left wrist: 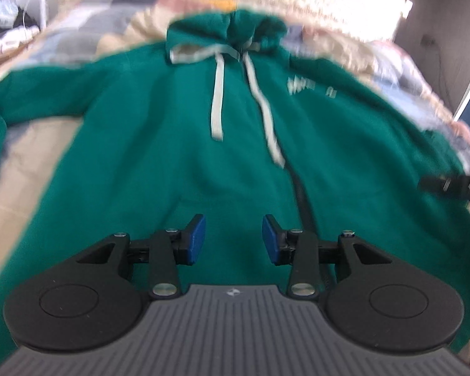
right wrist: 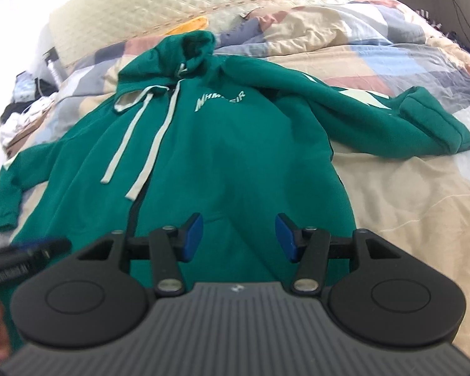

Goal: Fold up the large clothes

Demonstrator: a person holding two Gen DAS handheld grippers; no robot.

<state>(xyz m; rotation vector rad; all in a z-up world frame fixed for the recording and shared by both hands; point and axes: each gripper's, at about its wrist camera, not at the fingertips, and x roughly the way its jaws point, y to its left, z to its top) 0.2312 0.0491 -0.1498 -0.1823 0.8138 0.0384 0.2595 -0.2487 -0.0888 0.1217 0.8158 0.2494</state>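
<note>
Hoodie (right wrist: pixel 222 156) lies face-up, unfolded, on the bed (right wrist: pixel 407 188); our 2 tools, left (left wrist: pixel 234 239) and right (right wrist: pixel 238 238), hover open and empty above its hem. Next, we judge: grip both hem corners.

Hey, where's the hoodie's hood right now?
In the right wrist view the hood sits bunched at the far end of the green hoodie, left of centre, against the quilted headboard, with a yellow item just behind it.

One green hoodie (right wrist: pixel 222 156) with two drawstrings (right wrist: pixel 122 144), on one quilt (right wrist: pixel 407 188).
</note>
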